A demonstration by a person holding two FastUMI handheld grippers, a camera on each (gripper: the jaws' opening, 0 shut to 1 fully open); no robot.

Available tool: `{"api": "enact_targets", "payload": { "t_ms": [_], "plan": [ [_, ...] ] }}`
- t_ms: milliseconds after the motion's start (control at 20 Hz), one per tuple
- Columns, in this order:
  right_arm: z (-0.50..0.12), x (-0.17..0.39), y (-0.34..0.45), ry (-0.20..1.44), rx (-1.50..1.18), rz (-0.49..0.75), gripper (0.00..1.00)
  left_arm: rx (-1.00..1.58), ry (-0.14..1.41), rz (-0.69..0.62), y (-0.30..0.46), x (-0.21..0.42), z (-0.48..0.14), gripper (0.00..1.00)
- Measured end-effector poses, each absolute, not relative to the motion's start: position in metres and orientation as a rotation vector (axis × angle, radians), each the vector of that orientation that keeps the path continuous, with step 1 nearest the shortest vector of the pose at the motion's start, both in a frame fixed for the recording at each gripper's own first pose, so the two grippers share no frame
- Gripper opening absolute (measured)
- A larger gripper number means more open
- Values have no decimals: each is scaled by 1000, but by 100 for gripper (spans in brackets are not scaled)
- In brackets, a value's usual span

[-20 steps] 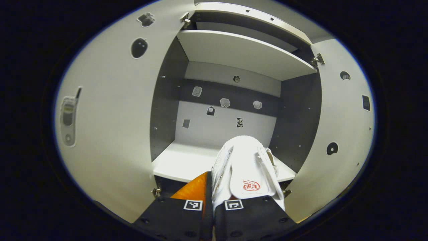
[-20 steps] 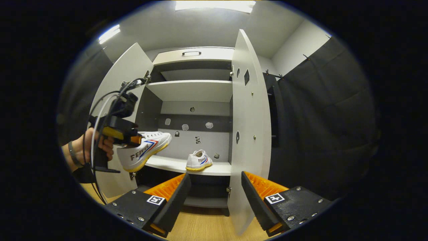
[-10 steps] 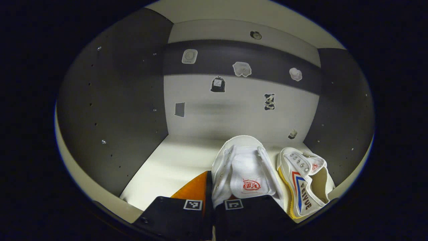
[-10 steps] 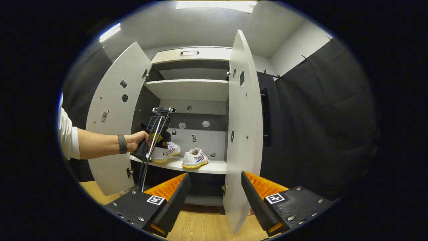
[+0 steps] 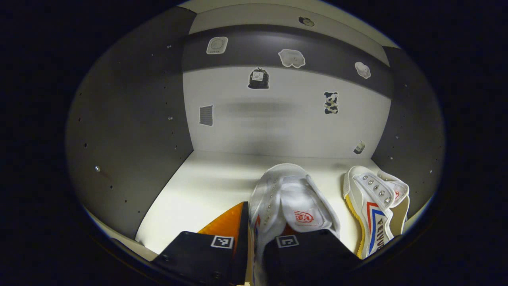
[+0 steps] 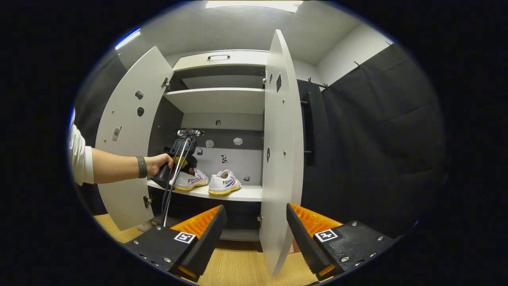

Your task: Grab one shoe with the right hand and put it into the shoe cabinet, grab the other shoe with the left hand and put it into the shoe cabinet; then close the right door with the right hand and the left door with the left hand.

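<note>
Left gripper view. Left gripper (image 5: 254,246): fingers pinch the heel collar of the second shoe (image 5: 287,198), one finger outside its left wall, the other inside the opening. Second shoe: white canvas, white tongue with a red badge, row of eyelets, toe pointing at the back panel (image 5: 278,123). It appears to sit on or just above the lower shelf (image 5: 206,186) of the shoe cabinet (image 5: 127,119); contact cannot be told for certain. First shoe (image 5: 375,206): just to its right, near but apart, white with a yellow sole edge and red and blue side stripes, toe also inward. Stickers (image 5: 258,78) dot the back panel.

Step in hand, as judged: setting down and letting go. Best done by lowering until the sole lies flat, spreading the fingers fully, then drawing straight back so the inner finger does not drag the heel outward or nudge the neighbour.

Right gripper view. Right gripper (image 6: 254,234): fingers spread wide, holding nothing, hanging low before the edge of the right door (image 6: 278,159), which stands open. Left door (image 6: 127,139): open too. A hand (image 6: 158,163) holds the left gripper (image 6: 187,167) over the shelf, at the heel of the second shoe (image 6: 190,179); first shoe (image 6: 224,183) stands beside it, sole flat. Wooden floor (image 6: 238,266) lies below. Both doors not yet closed.
</note>
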State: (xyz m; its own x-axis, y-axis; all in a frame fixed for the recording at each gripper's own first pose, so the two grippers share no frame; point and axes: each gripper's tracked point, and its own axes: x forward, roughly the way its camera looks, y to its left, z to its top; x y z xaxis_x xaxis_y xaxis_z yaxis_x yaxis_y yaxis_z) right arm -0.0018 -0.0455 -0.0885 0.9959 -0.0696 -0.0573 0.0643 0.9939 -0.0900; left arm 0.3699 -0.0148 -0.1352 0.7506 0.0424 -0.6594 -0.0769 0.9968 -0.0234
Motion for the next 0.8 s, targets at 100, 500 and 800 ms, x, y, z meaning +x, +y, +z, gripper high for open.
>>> {"api": "enact_targets", "payload": {
  "t_ms": [100,500,800],
  "plan": [
    [-92,0,-44,70,-92,-61,93,-62,726,61,-17,367,-136,35],
    [-90,6,-31,61,-84,-30,93,-38,651,19,-10,346,-108,71],
    [-90,6,-17,63,-77,11,93,-73,535,-20,-3,306,-79,93]
  ]
}}
